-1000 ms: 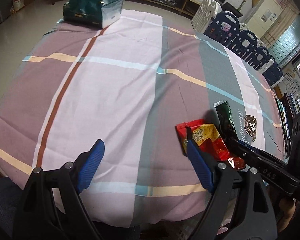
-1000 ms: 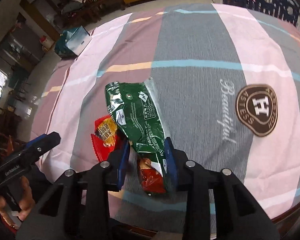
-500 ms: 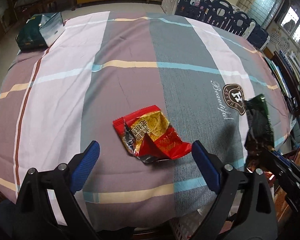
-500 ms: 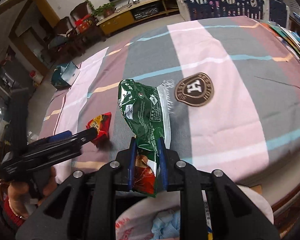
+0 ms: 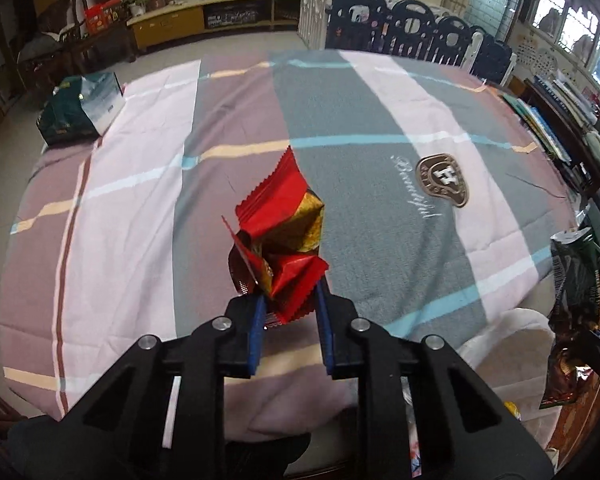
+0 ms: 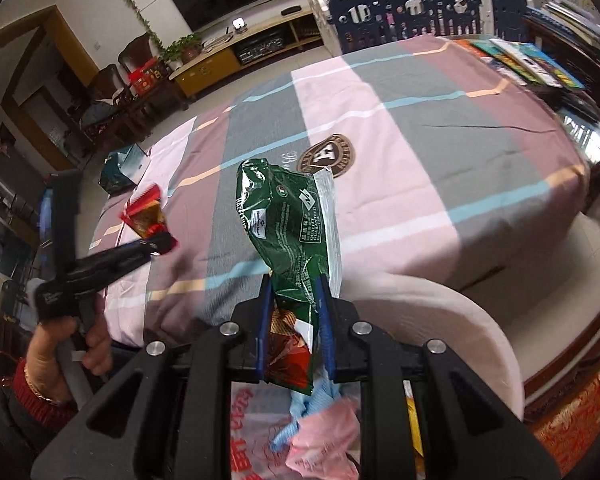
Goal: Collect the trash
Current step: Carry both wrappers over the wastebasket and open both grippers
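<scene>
My left gripper [image 5: 290, 312] is shut on a crumpled red and gold snack wrapper [image 5: 282, 236] and holds it above the striped tablecloth [image 5: 148, 216]. It also shows in the right wrist view [image 6: 147, 216], held by the left gripper [image 6: 156, 245]. My right gripper [image 6: 294, 316] is shut on a green snack bag [image 6: 290, 224] and holds it over a white trash bin [image 6: 460, 320] that has paper and wrappers inside. The green bag also shows at the right edge of the left wrist view [image 5: 572, 276].
A dark green and white box [image 5: 80, 110] sits at the table's far left corner. Blue and white playpen panels [image 5: 412, 32] stand beyond the table. Books [image 6: 528, 60] lie on a sideboard to the right. The bin rim [image 5: 496, 336] is by the table's near right edge.
My left gripper closed on the red wrapper and lifted it off the cloth. My right gripper carried the green bag back over the trash bin.
</scene>
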Available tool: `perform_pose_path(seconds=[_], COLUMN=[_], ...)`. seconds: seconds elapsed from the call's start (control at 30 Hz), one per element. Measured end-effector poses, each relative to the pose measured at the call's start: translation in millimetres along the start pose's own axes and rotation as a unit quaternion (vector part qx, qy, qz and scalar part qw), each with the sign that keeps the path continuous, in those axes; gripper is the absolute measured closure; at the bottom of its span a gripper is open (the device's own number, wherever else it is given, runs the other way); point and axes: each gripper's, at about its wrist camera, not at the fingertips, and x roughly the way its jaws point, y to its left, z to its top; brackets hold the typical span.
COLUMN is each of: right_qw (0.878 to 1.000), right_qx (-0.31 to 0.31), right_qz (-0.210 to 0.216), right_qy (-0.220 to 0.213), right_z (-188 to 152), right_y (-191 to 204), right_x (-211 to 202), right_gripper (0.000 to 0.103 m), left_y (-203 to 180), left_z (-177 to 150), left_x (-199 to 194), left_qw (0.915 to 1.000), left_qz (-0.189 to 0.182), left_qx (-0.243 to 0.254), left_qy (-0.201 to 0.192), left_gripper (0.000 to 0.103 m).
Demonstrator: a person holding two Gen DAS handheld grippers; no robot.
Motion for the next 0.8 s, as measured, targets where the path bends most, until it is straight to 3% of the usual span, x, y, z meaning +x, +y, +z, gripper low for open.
perform_pose_path(seconds=[0.27, 0.43, 0.57, 0.67, 0.73, 0.8], right_qw=[0.999, 0.998, 0.998, 0.997, 0.996, 0.997], right_qx=[-0.002, -0.015, -0.010, 0.009, 0.021, 0.030], right_qz=[-0.037, -0.059, -0.070, -0.080, -0.080, -0.070], right_qy=[-0.039, -0.028, -0.004, 0.020, 0.025, 0.023], right_z=[-26, -45, -57, -64, -68, -68], right_y=[-19, -22, -28, -36, -39, -39], right_x=[-90, -118, -111, -101, -100, -102], right_gripper=[0.081, 0.081, 0.081, 0.068, 0.052, 0.042], left_y=[-42, -74, -95, -104, -106, -104], left_z=[-29, -60, -82, -90, -93, -93], left_x=[-133, -162, -153, -137, -133, -134], left_qw=[0.9921, 0.9809, 0.9754, 0.9740, 0.9745, 0.9738], left_qz=[-0.094, -0.172, -0.190, -0.192, -0.191, -0.196], left_qx=[0.041, 0.082, 0.111, 0.114, 0.110, 0.109], left_qy=[-0.072, -0.038, -0.001, 0.038, 0.042, 0.037], left_gripper=[0.079, 0.079, 0.078, 0.064, 0.048, 0.042])
